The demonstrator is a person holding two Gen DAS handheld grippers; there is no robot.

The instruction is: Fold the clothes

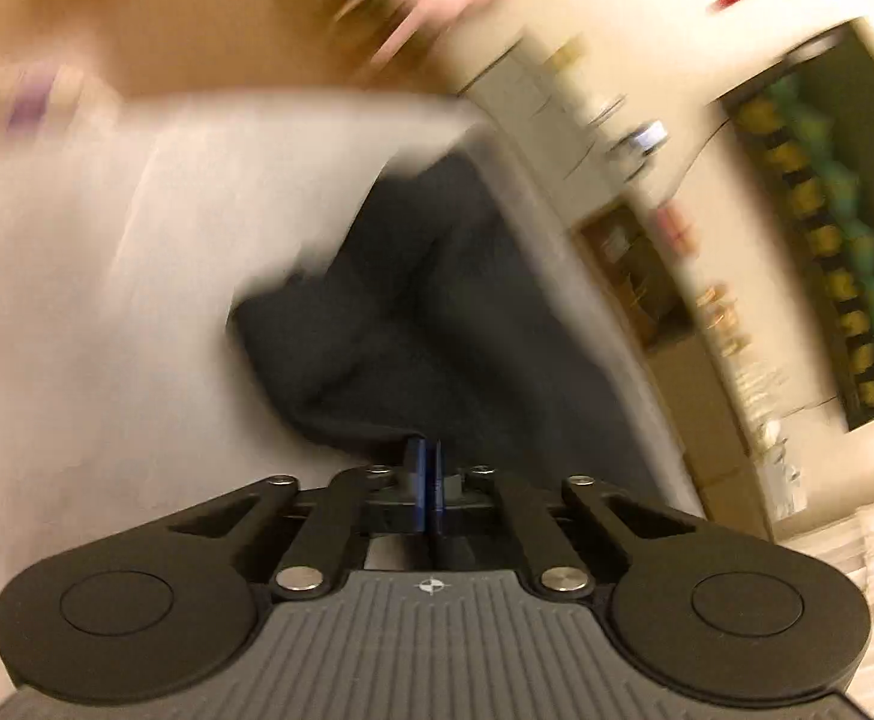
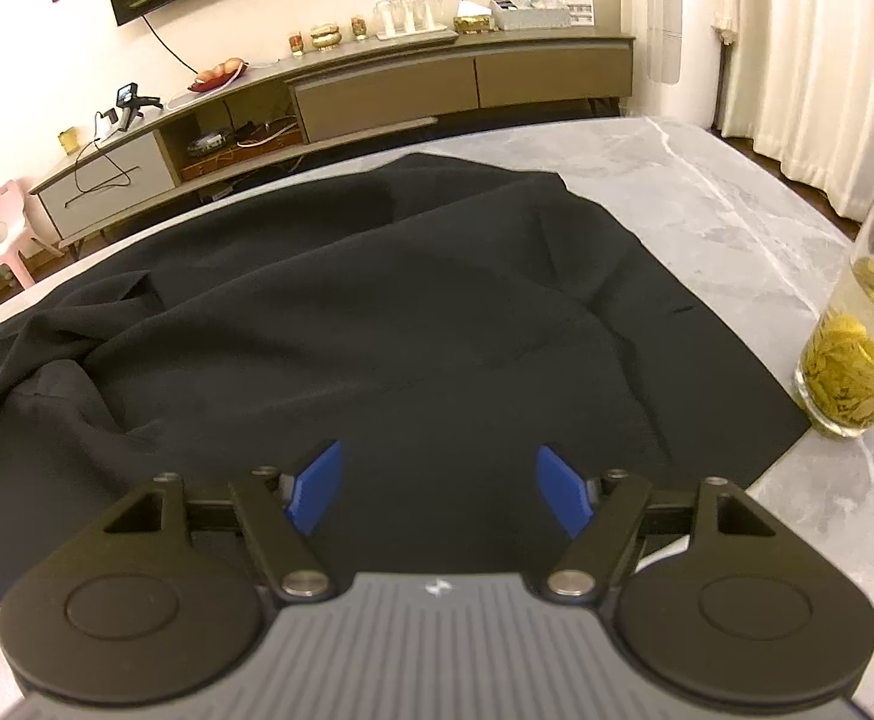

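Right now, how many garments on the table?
1. A single black garment lies spread and rumpled across the marble table; the left gripper is shut on one edge of it, the right gripper open above it. Others may be hidden beneath.

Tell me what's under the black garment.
The black garment lies on a grey marble table, bare at its right beside a glass. Anything beneath the cloth is hidden.

No readable words or numbers appear in either view. A small white compass-like emblem [image 2: 438, 587] sits on the grey ribbed gripper body, nearest the camera. Printed white cards [image 2: 568, 3] on the far cabinet are too small to read.
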